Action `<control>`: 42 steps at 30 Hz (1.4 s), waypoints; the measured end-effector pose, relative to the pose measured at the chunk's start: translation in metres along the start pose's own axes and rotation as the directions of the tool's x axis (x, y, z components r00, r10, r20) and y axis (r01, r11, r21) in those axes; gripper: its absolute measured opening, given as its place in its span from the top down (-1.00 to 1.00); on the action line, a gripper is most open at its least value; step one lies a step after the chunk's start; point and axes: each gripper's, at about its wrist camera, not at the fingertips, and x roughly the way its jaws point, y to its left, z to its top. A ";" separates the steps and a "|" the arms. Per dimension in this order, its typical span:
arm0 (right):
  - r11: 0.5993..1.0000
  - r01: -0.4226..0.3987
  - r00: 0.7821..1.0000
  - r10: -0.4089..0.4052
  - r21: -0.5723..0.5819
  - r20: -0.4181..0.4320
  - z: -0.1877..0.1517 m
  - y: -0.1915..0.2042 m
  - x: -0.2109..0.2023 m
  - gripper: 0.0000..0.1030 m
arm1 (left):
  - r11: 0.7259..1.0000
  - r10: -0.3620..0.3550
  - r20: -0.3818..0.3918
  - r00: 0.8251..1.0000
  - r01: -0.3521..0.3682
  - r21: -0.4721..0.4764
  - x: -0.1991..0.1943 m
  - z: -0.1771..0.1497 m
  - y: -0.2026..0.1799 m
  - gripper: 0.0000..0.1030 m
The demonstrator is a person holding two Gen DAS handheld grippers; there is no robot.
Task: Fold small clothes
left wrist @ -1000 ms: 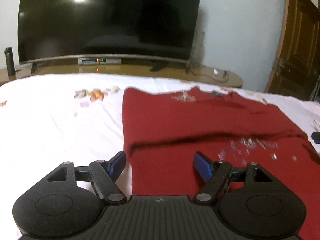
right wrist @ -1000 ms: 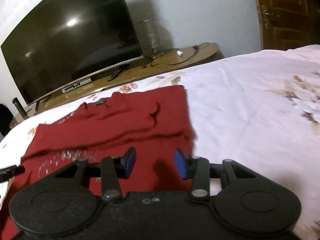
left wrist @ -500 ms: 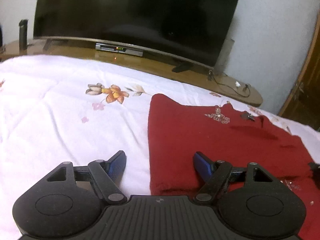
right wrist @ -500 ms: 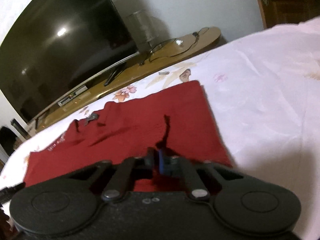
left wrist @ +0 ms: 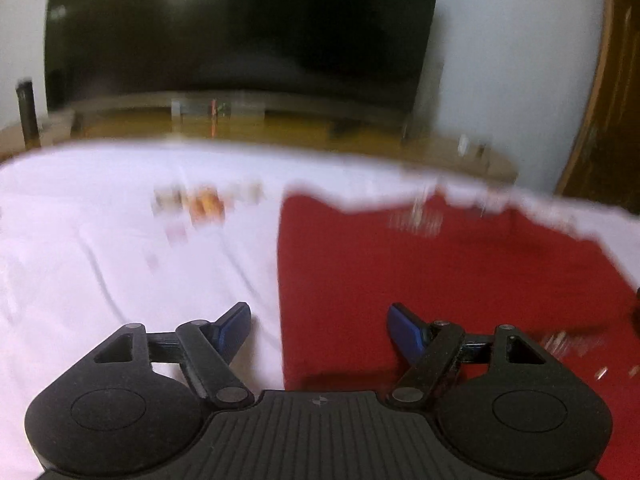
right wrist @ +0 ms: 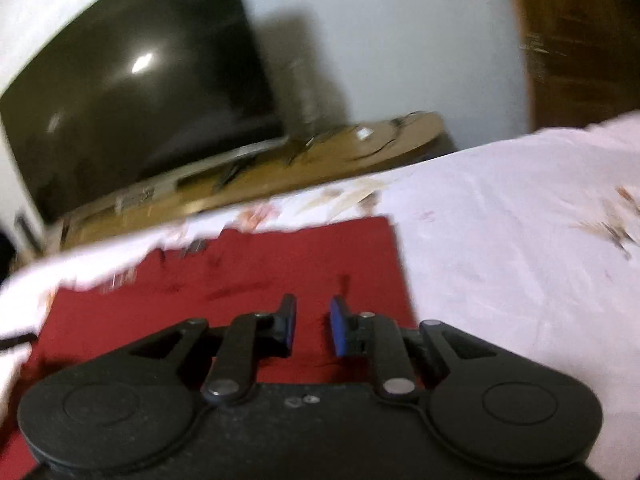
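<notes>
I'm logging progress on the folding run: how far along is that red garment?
Done: the red garment lies flat on the white bedsheet as a rough rectangle, seemingly folded at least once. In hand: nothing; the left tongs and right tongs hover over it, open. Left: possibly another fold.

Dark television (left wrist: 240,28) — wooden stand (right wrist: 280,168)

The red knitted garment (left wrist: 460,280) lies flat on the white floral bedsheet (left wrist: 100,260). Behind the bed stands the long wooden TV stand (right wrist: 320,160), carrying the large black television (left wrist: 240,28); a brown wooden door (left wrist: 608,100) lies right.
</notes>
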 end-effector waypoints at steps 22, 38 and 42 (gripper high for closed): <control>0.991 -0.128 0.992 0.127 -0.049 -0.028 -0.054 0.007 -0.150 -0.35 | 0.977 0.132 0.091 0.987 -0.145 0.157 -0.195 -0.077 -0.071 -0.92; 0.978 -0.174 0.975 0.188 0.116 -0.122 -0.114 -0.061 -0.230 -0.40 | 0.966 -0.190 -0.106 0.976 0.167 -0.200 -0.273 -0.190 -0.020 -0.51; 0.957 -0.211 0.947 0.251 0.201 -0.199 -0.134 -0.074 -0.232 -0.19 | 0.899 -0.277 -0.071 0.958 0.233 -0.371 -0.273 -0.202 0.004 -0.44</control>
